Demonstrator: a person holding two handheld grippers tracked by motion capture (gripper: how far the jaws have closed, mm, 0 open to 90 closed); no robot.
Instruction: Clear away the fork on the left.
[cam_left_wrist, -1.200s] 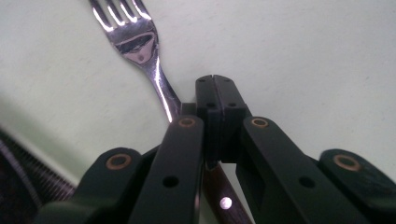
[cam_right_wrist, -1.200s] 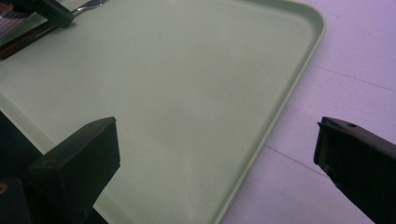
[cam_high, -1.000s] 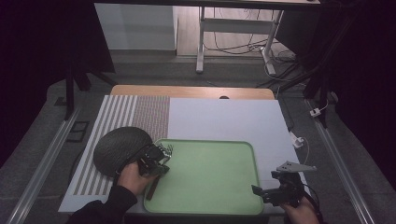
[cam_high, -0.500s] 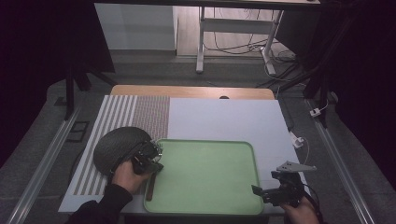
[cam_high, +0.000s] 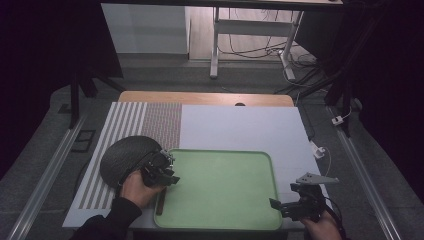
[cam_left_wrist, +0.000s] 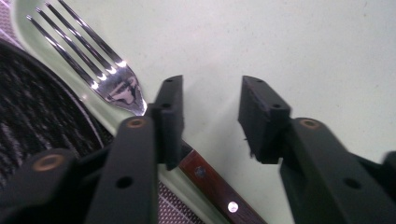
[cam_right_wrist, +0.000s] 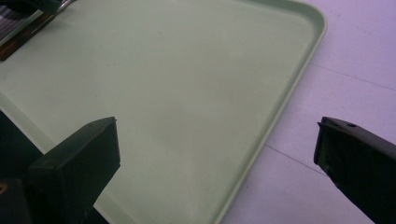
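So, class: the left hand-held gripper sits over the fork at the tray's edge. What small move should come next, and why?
Probably lift the left hand-held gripper straight up and away. Its jaws have just been opening, with nothing between them, and the fork lies beside one jaw across the green tray's rim, apparently released.

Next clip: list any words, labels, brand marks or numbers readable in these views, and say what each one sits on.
None: no view holds readable text.
Fork: polished metal with glints, wooden handle with rivets, no stamp to be made out.
Green tray: plain, unmarked.
Dark round mat: woven texture, no label.
Striped placemat: pattern, no lettering.
Left tongs and right tongs: plain black pads, no markings.
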